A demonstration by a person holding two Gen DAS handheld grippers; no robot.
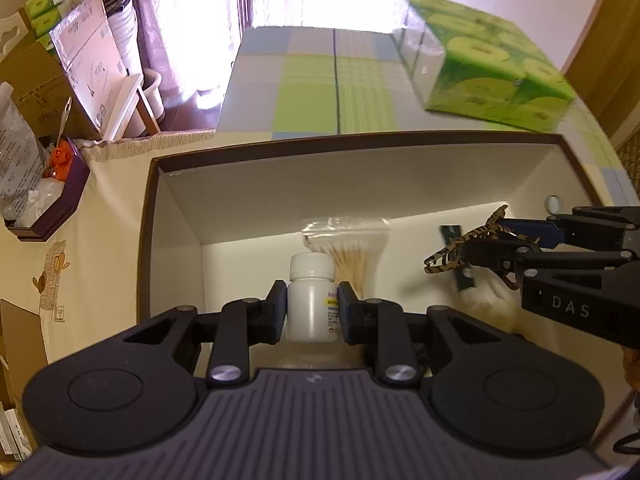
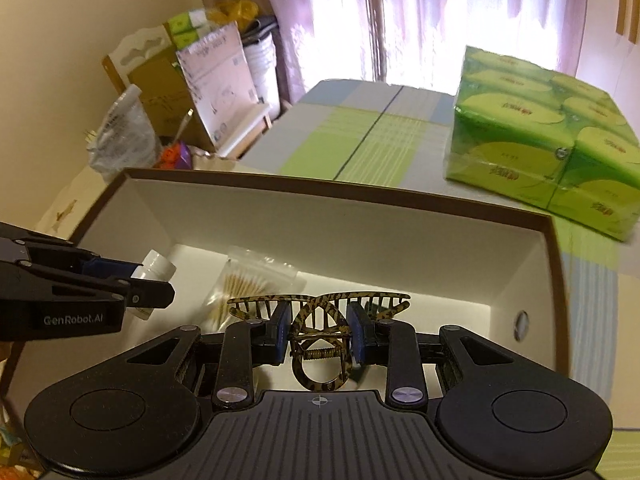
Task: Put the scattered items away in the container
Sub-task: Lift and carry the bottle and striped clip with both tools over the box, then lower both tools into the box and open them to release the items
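Observation:
My left gripper (image 1: 312,312) is shut on a small white pill bottle (image 1: 311,300), held upright over the open box (image 1: 360,142). The box has a brown rim and pale inner walls. My right gripper (image 2: 319,330) is shut on a tortoiseshell hair claw (image 2: 320,320), also held above the box's inside. From the left wrist view the right gripper (image 1: 492,240) comes in from the right with the claw (image 1: 460,248). The right wrist view shows the left gripper (image 2: 152,284) with the bottle's cap (image 2: 158,266). A clear bag of cotton swabs (image 1: 352,248) lies on the box floor.
A green multipack of tissue boxes (image 2: 544,140) stands on the checked cloth behind the box. A dark strip (image 1: 456,256) and something white lie at the box's right end. Left of the box are a small purple tray of clutter (image 1: 52,200), cardboard boxes and bags.

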